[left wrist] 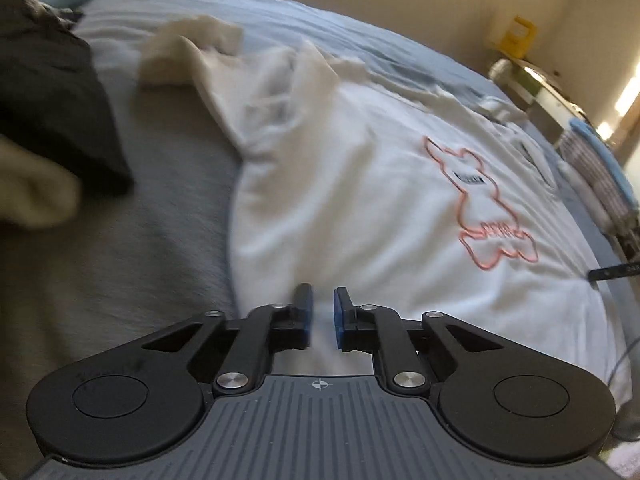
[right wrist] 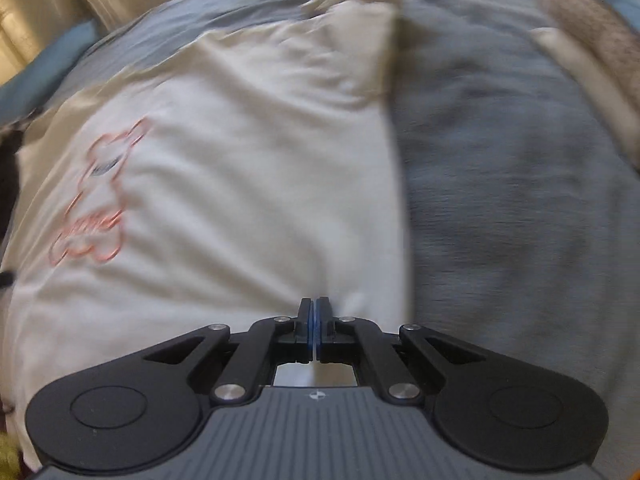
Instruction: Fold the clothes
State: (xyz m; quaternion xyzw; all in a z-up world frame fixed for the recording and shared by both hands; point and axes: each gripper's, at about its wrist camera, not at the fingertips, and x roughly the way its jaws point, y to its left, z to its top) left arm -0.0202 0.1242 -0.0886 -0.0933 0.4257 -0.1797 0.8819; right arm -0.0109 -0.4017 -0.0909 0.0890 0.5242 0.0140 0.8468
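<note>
Two grippers hang over a white shirt that lies spread out on a bed with a grey-blue cover.

The left gripper is nearest in its own view. Its blue-tipped fingers stand a little apart, with a narrow gap between them, and nothing is in the gap. They sit over the near edge of the shirt.

The right gripper has its fingers pressed together. White cloth lies right under the tips, but I cannot tell if any of it is pinched between them. They are close to the shirt's side edge, where the white meets the grey-blue cover.

Past the fingers, the shirt shows a picture drawn in thin orange lines. One sleeve is bunched up and wrinkled further back.

At the left side of the left view lies a dark cloth, with a cream cloth just beside it.

Far back, a yellow thing stands near the wall. The pictures are a bit blurry.
</note>
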